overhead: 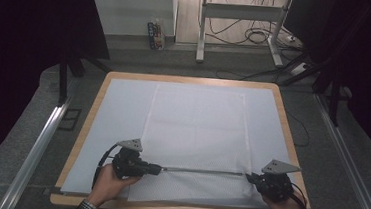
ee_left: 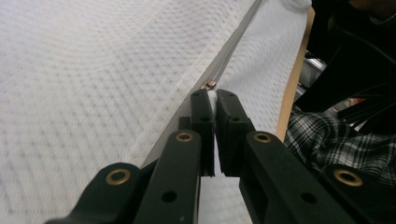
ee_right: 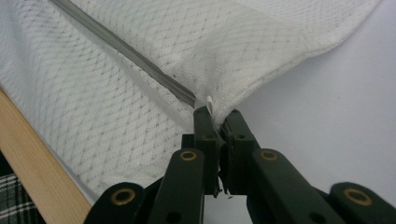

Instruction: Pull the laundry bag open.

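A white mesh bag [overhead: 196,130] lies flat on the table, with a grey zipper [overhead: 203,171] running across its near part. My left gripper [overhead: 157,169] sits at the zipper's left end. In the left gripper view it [ee_left: 215,95] is shut on a white pull tab just behind the small metal slider [ee_left: 211,84]. My right gripper [overhead: 249,178] is at the zipper's right end. In the right gripper view it [ee_right: 218,114] is shut on the bag's corner, where the zipper [ee_right: 126,51] stops. The zipper is stretched straight between the two grippers.
A pale sheet [overhead: 117,119] covers the wooden table, whose edge [overhead: 185,79] shows all round. A plaid sleeve [ee_left: 327,140] lies beyond the table's near edge. A metal stand [overhead: 240,18] and cables are on the floor behind. Metal rails [overhead: 40,143] flank the table.
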